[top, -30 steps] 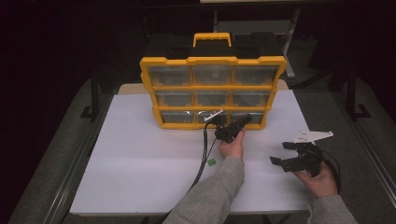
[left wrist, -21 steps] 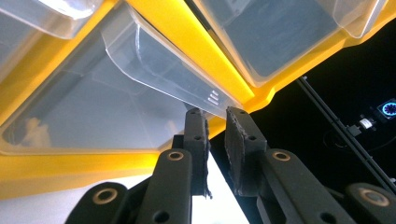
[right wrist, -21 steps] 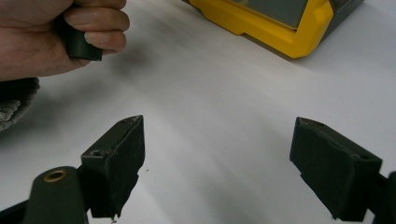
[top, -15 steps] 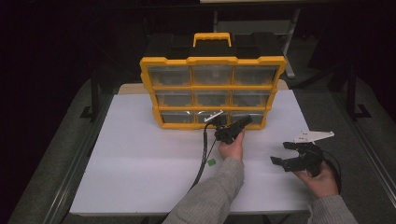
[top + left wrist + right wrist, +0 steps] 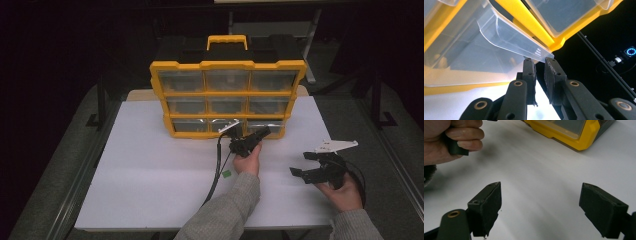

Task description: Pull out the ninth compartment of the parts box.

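Left hand-held gripper (image 5: 539,62) clenched on clear drawer lip (image 5: 534,51), bottom row of yellow organizer (image 5: 227,97) on surface (image 5: 150,175). Unchanged since a second ago (grip settled, pull likely next). Right hand-held gripper (image 5: 540,205) released, idle.

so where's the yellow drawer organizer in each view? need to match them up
High view: yellow drawer organizer stands upright at the table's far middle, left gripper at its bottom row.
Left gripper view: its yellow frame and clear drawers span the top, jaws closed on a drawer lip.
Right gripper view: one corner at top right.
Shared landmark: white tabletop.
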Action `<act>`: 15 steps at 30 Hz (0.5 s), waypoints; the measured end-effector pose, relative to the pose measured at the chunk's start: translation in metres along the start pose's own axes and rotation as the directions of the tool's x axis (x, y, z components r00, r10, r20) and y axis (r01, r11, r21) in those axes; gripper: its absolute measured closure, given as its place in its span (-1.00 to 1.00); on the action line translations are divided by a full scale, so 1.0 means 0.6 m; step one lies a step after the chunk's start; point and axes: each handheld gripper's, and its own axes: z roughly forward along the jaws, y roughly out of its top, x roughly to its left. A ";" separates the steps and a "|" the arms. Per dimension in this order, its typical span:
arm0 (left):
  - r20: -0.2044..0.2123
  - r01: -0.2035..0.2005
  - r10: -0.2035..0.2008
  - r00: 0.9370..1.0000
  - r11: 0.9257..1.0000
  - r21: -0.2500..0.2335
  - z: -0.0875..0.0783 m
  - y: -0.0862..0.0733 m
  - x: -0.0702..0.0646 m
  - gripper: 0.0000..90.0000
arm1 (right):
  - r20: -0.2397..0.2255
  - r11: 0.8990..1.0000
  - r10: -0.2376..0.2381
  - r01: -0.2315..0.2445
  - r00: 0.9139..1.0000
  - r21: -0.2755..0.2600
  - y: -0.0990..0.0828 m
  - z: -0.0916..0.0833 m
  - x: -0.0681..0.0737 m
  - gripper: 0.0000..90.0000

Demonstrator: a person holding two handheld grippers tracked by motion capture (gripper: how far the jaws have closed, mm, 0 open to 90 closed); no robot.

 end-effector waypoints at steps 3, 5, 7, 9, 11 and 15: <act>0.004 -0.005 0.005 1.000 1.000 0.005 -0.004 -0.003 -0.002 0.74 | 0.001 1.000 0.002 -0.002 1.000 0.000 0.000 0.001 0.001 -0.62; 0.009 -0.012 0.012 1.000 1.000 0.007 -0.006 -0.005 -0.003 0.74 | 0.000 1.000 0.002 -0.002 1.000 -0.001 0.001 0.001 0.001 -0.62; 0.015 -0.015 0.015 1.000 1.000 0.010 -0.008 -0.006 -0.002 0.74 | -0.003 1.000 0.004 -0.004 1.000 -0.004 0.001 0.000 0.001 -0.62; 0.019 -0.021 0.021 1.000 1.000 0.012 -0.010 -0.007 -0.003 0.74 | -0.004 1.000 0.004 -0.004 1.000 -0.006 0.001 0.000 0.002 -0.62; 0.021 -0.028 0.027 0.999 1.000 0.013 -0.013 -0.009 -0.004 0.74 | -0.003 1.000 0.004 -0.004 1.000 -0.006 0.001 0.000 0.002 -0.62; 0.026 -0.024 0.024 0.999 1.000 0.018 -0.017 -0.011 -0.005 0.73 | -0.001 1.000 -0.003 0.003 1.000 -0.003 0.001 0.001 0.002 -0.62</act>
